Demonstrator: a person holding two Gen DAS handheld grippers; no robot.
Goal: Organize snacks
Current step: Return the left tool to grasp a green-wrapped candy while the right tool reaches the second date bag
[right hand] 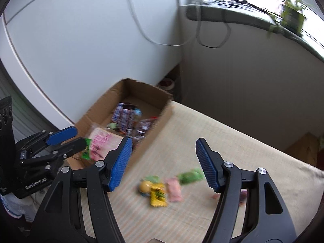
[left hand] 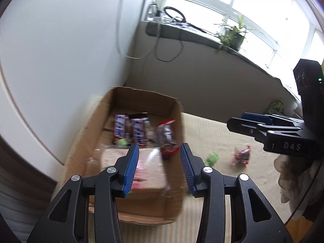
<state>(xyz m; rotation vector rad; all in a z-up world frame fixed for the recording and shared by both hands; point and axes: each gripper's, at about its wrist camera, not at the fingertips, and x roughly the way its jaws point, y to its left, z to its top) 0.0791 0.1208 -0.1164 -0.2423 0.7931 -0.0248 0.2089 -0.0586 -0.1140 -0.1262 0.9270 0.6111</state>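
Note:
A cardboard box (left hand: pixel 81 141) stands open on a beige striped cloth (left hand: pixel 212 133). Inside lie purple-and-white bars (left hand: pixel 129 129), a dark packet with red ends (left hand: pixel 167 139) and a pink-printed package (left hand: pixel 149 170). My left gripper (left hand: pixel 159 147) hovers open over the box with nothing between its blue pads. My right gripper (right hand: pixel 164 141) is open and empty above loose snacks on the cloth: a yellow packet (right hand: pixel 158 197), a pink one (right hand: pixel 174 189), a green one (right hand: pixel 190 176) and a round yellow sweet (right hand: pixel 144 186). All are motion-blurred. Another red packet (left hand: pixel 241 155) lies right of the box.
A white panel (left hand: pixel 60 50) rises behind the box. A dark window sill (left hand: pixel 182 32) carries cables and a potted plant (left hand: pixel 232 34). The cloth's right edge (right hand: pixel 293 160) drops off toward a wooden floor (right hand: pixel 303 143).

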